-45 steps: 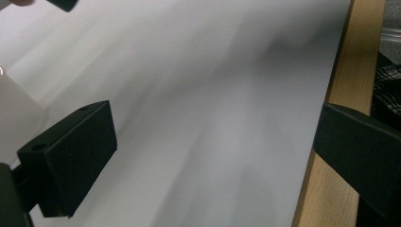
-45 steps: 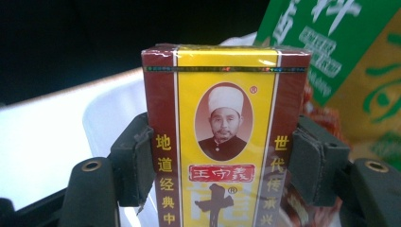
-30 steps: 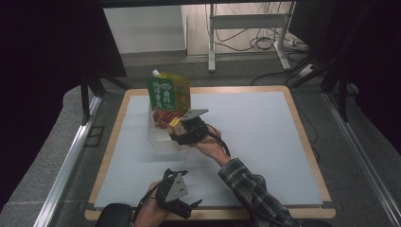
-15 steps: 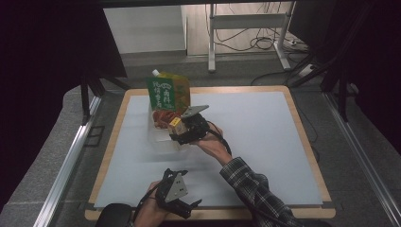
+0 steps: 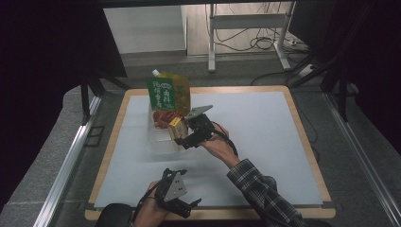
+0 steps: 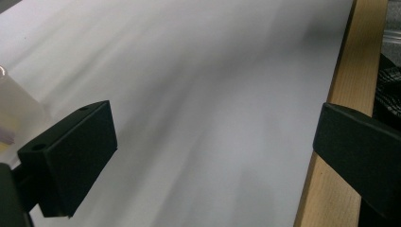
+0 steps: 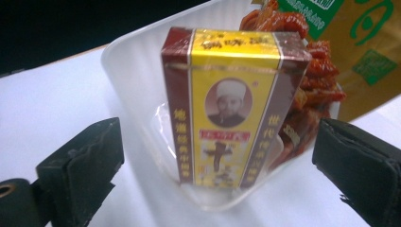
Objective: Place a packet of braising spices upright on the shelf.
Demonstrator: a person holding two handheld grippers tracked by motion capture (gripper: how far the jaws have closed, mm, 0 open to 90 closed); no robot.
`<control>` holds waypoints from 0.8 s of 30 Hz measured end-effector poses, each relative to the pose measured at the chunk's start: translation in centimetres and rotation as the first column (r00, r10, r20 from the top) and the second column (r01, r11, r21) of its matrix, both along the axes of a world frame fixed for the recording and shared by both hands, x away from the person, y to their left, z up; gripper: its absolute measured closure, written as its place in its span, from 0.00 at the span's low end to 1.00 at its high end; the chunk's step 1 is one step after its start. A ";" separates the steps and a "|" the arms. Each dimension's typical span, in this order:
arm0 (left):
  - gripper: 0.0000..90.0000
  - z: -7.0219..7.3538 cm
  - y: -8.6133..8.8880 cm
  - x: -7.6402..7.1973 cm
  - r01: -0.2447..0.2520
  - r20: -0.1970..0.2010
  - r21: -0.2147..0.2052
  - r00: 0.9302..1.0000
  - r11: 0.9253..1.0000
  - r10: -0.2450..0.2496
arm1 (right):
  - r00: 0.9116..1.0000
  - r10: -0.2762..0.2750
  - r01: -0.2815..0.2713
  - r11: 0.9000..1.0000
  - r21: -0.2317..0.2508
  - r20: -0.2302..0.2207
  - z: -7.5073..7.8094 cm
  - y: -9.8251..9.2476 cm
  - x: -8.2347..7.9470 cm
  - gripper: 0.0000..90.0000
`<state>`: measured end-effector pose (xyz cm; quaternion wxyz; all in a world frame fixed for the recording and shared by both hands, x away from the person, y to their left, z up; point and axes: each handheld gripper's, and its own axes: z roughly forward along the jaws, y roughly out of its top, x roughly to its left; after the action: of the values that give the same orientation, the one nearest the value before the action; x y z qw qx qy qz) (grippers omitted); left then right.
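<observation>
Right claw (image 7: 215, 165) spread before box (image 7: 227, 109) in tub (image 7: 127, 61)

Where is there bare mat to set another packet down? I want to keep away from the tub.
Free: the mat's whole right half, out to the wooden edge, and the near-left strip by the left tongs. Crowded: far left, where the clear tub holds the yellow box, the red snack pack and the green pouch, with the right tongs alongside.

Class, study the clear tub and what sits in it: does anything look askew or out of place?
Nothing is spilled. The yellow-and-maroon box stands on end in the clear tub, and the green pouch leans behind it. The right tongs are open, apart from the box.
</observation>
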<state>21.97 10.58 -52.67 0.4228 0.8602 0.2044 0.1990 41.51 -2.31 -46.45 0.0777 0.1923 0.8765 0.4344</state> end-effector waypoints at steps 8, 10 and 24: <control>0.00 0.1 0.1 0.0 -0.005 0.000 -0.011 1.000 1.000 0.005 | 1.000 -0.008 0.008 1.000 -0.016 0.010 0.7 -2.3 -1.3 0.02; 0.00 0.0 0.0 0.0 -0.007 -0.002 -0.018 1.000 1.000 0.007 | 1.000 -0.013 0.014 1.000 -0.023 0.019 0.9 -3.1 -1.6 0.02; 0.00 0.0 0.1 0.1 -0.014 -0.007 -0.029 1.000 0.999 0.014 | 0.998 -0.064 0.064 0.997 -0.033 -0.004 0.3 -8.7 -4.1 0.01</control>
<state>22.05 10.65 -52.70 0.4330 0.8533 0.2146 0.1960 37.44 -11.00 -46.15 0.0926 0.2198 0.8771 0.4169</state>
